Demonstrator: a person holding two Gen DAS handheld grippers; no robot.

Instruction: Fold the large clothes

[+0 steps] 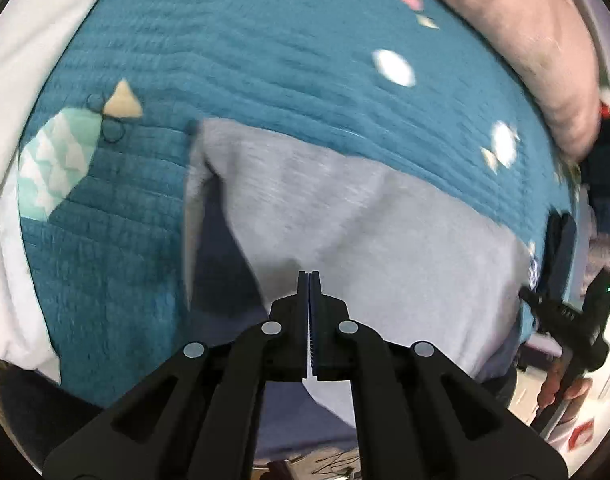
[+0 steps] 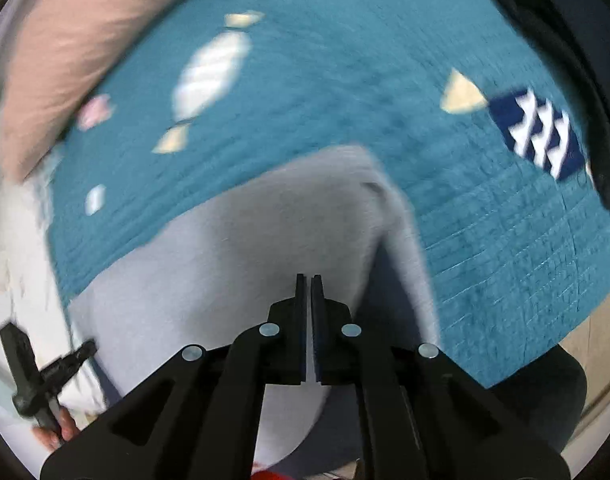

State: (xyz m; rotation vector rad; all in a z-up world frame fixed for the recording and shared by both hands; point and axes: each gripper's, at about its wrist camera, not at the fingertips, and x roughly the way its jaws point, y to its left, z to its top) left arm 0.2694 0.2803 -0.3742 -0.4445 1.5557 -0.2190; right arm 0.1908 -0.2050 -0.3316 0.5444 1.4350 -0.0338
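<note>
While both grippers point down over the teal quilt (image 1: 265,40), the left gripper (image 1: 309,276) and right gripper (image 2: 309,280) each pinch the grey garment (image 1: 345,208) – jaws clenched on cloth, its far edge lying mid-quilt, pink pillow (image 1: 525,40) at the quilt's far edge.

Grey garment (image 1: 385,216) blurred, near edge hidden behind left claw (image 1: 309,276), pink pillow (image 1: 537,52) cut off

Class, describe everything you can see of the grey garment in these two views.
The grey garment is pale, soft, knit-looking cloth, blurred by motion. It lies on a teal quilt, its near edge lifted. The left claw and right claw, both shut, each pinch that edge. A fold hangs below each grip.
</note>
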